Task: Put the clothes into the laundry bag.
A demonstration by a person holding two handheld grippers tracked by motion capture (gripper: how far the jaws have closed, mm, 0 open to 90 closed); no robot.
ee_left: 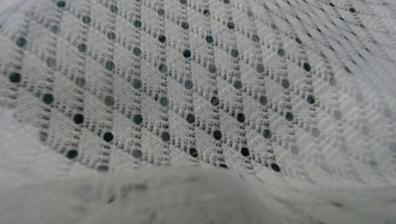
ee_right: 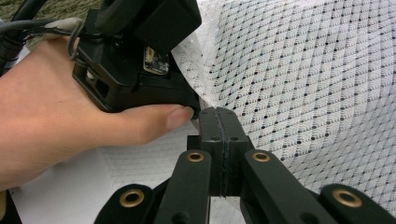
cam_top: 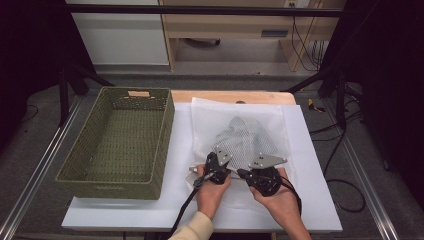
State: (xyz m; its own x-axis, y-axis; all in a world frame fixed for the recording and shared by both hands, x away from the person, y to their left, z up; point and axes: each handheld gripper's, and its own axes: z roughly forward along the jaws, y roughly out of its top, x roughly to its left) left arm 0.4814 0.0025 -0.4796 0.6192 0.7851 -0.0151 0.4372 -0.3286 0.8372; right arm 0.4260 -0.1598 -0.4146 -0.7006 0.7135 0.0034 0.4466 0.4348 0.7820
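White mesh laundry bag [cam_top: 240, 135] of thin netted fabric lies on the white sheet [cam_top: 310, 165] that covers the table, to the right of the green woven rectangular basket [cam_top: 120, 142], with its near edge at the two grippers. Through the net a grey crumpled cloth [cam_top: 245, 132] shows inside the bag, so this container is already filled. The basket is empty; I see only its woven floor.

The right gripper [ee_right: 219, 116] has its black jaws pressed fully together, and in the right gripper view their tip sits just at the edge of the mesh. Whether some fabric is really pinched between them I cannot tell. The left gripper [cam_top: 216, 165] is closed as well; its own camera is so near to the net [ee_left: 196, 84] that the jaws are hidden behind blurred fabric.

I think the main risk is a weak hold. The mesh is thin and slippery, so one layer may slide out if the hands lift or pull apart. A strong pull could also catch threads on the jaw edges and tear holes. If the bag's mouth is open, the grey cloth may fall out when the bag is tilted toward the basket.
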